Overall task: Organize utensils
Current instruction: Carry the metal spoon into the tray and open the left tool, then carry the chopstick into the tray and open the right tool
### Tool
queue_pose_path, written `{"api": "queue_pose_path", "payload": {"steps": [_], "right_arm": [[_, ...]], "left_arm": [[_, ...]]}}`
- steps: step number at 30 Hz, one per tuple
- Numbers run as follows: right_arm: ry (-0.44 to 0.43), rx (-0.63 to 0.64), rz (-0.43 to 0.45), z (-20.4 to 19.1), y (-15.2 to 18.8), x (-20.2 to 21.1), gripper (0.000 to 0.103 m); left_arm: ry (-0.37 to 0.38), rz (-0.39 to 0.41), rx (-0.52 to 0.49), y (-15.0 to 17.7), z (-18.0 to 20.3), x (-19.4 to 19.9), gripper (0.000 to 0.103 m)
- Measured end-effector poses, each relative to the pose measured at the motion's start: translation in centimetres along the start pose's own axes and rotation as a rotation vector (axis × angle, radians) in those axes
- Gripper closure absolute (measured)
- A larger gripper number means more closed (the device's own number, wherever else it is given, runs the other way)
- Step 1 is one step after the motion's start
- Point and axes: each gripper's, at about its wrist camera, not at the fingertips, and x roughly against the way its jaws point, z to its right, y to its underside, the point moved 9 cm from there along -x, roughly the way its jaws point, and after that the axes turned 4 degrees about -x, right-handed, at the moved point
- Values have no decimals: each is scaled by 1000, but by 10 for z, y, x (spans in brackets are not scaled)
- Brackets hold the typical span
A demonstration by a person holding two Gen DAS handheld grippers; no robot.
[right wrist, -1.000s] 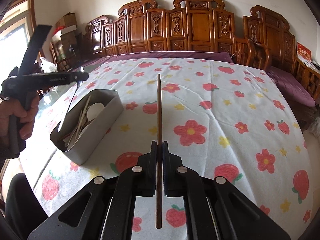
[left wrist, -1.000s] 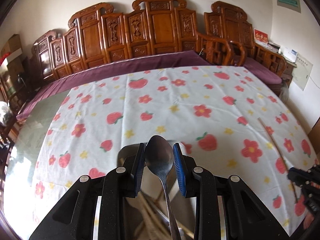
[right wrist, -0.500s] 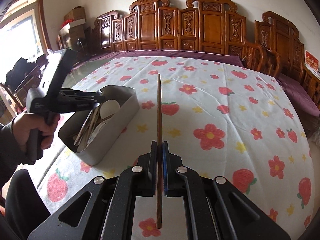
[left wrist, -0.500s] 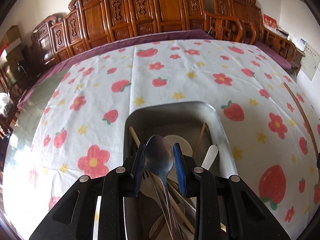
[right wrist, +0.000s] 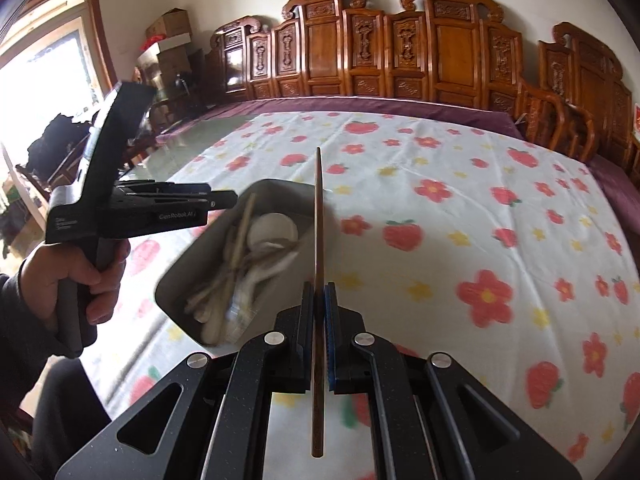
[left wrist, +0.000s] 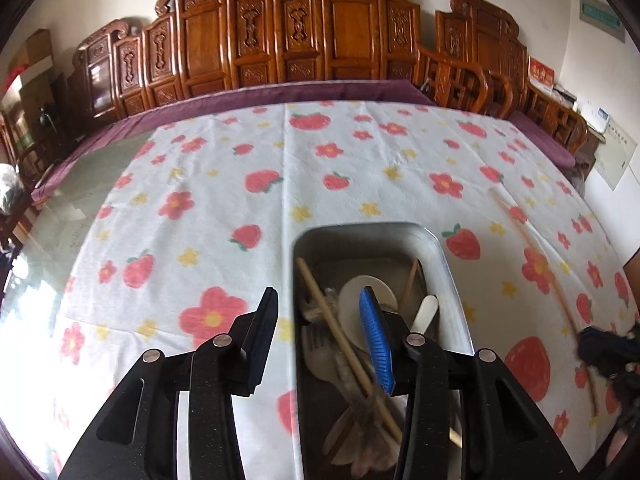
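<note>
Chopstick (right wrist: 318,216) clamped in right claw (right wrist: 319,336), left claw (left wrist: 320,300) opening over tray (left wrist: 452,272)

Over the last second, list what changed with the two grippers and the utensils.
The left gripper let go of the metal spoon: its fingers are opening with nothing between them, and the spoon has dropped out of its grip, presumably among the utensils in the grey metal tray. The right gripper carried its dark wooden chopstick closer to the tray. Unchanged: the right fingers stay shut on the chopstick.
</note>
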Motion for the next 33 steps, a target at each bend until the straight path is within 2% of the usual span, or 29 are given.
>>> {"api": "queue_pose_path", "payload": {"steps": [7,15,28,33], "right_arm": [[-23,9,-52,-38,-3,-34,97],[-27,-31,-107,-48,-1,-61,97],[-12,-67,-165,-61,3,-87,97],[-35,-99,-172,-63,3,-90,97]], "left_arm": [[-29,52,-3,-6,-32,34,62],[-45,76,-1,-5,-57,54,62],[-57,71,21,6,-78,57,62],[-58,67,24,10,-80,56,63]]}}
